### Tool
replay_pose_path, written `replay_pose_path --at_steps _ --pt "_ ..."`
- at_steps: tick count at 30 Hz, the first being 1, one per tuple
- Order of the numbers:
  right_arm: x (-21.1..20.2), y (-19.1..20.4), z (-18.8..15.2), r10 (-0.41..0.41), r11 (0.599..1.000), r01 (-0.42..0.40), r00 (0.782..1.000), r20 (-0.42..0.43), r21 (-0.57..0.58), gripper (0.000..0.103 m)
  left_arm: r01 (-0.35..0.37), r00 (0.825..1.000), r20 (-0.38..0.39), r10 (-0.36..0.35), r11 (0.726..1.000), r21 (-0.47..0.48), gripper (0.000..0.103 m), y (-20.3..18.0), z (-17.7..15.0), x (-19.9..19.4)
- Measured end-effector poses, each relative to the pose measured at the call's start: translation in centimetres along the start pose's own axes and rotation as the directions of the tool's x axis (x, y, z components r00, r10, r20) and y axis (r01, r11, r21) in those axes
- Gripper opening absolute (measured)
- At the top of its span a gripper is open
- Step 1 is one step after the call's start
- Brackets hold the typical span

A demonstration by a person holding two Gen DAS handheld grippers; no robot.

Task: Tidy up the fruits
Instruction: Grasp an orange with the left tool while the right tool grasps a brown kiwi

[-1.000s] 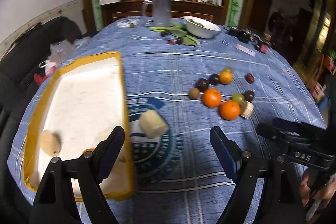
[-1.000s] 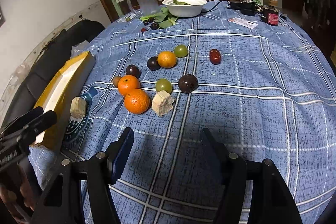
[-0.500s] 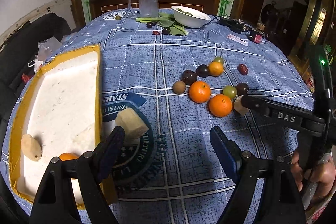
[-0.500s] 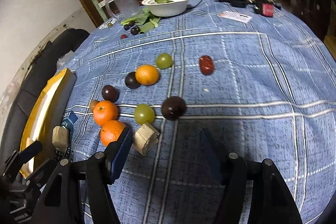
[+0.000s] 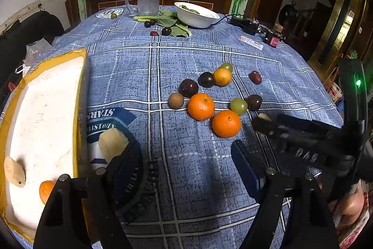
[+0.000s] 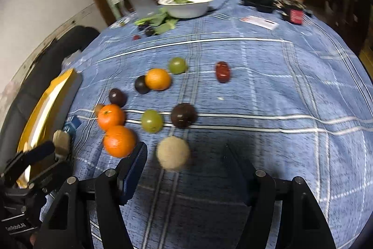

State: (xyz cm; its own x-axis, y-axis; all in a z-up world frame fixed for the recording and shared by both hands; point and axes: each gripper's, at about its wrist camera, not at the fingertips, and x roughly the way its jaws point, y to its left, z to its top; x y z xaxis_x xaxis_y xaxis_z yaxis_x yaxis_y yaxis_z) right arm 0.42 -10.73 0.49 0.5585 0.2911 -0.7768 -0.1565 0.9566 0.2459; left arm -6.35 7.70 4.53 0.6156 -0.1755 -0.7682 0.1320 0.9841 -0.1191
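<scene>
Here our right tongs (image 6: 184,169) stand wide around the pale chunk (image 6: 173,152), ready to grab it. Our left tongs (image 5: 186,162) are closing on nothing, just beside the tray (image 5: 79,90), where fruit goes.

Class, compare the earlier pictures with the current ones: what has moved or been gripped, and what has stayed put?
The right tongs have advanced to the pale cut chunk, which now sits between their open jaws, not gripped. The left tongs have swung from the foam tray toward the other pale chunk, jaws closing, nothing between them. The oranges, grapes and dark fruits have not moved; nothing was picked up.
</scene>
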Motion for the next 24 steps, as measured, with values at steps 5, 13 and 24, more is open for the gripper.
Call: replay_pose_path --at_steps 5,13,24 --pt "0.6 1.3 -0.1 -0.037 0.995 0.038 0.999 0.011 -0.089 0.038 0.012 1.000 -0.028 -0.011 0.999 0.030 0.055 -1.1 0.6 1.7" --pt "0.2 0.1 -0.2 -0.028 0.999 0.029 0.999 0.021 -0.042 0.032 0.052 0.997 -0.053 -0.048 0.996 0.071 0.052 -4.1 1.7 4.4" --pt "-0.2 -1.2 0.0 -0.010 0.999 0.009 1.000 0.027 0.031 0.032 0.015 0.999 -0.045 -0.011 0.996 0.083 0.035 -4.9 1.6 6.3"
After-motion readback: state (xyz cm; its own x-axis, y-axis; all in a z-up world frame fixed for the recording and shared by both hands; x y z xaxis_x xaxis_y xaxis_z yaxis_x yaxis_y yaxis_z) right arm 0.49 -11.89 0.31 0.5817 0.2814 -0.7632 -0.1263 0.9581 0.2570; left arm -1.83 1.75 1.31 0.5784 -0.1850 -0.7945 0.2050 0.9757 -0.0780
